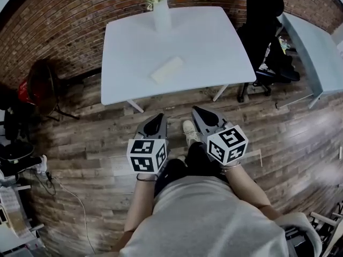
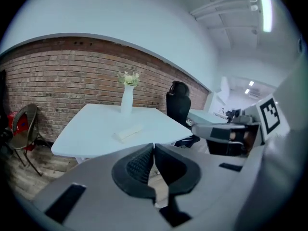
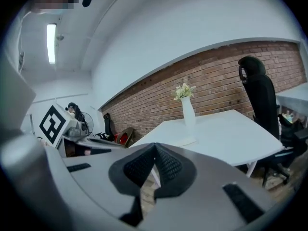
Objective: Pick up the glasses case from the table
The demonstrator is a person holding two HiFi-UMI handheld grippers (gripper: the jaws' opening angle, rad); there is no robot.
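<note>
The glasses case [image 1: 167, 69] is a flat cream oblong lying on the white table [image 1: 225, 52], a little left of its middle and near the front edge. It also shows in the left gripper view as the glasses case [image 2: 128, 132], and partly in the right gripper view as the glasses case [image 3: 185, 141]. My left gripper [image 1: 158, 116] and right gripper [image 1: 197, 110] hang side by side over the wooden floor, short of the table's front edge. Both are shut with nothing between their jaws, and both point toward the table.
A white vase [image 1: 161, 14] with pale flowers stands at the table's far edge, behind the case. A black office chair [image 1: 263, 42] sits at the table's right side, beside a second pale table [image 1: 313, 52]. A dark folding chair [image 1: 45, 87] stands at left. A brick wall runs behind.
</note>
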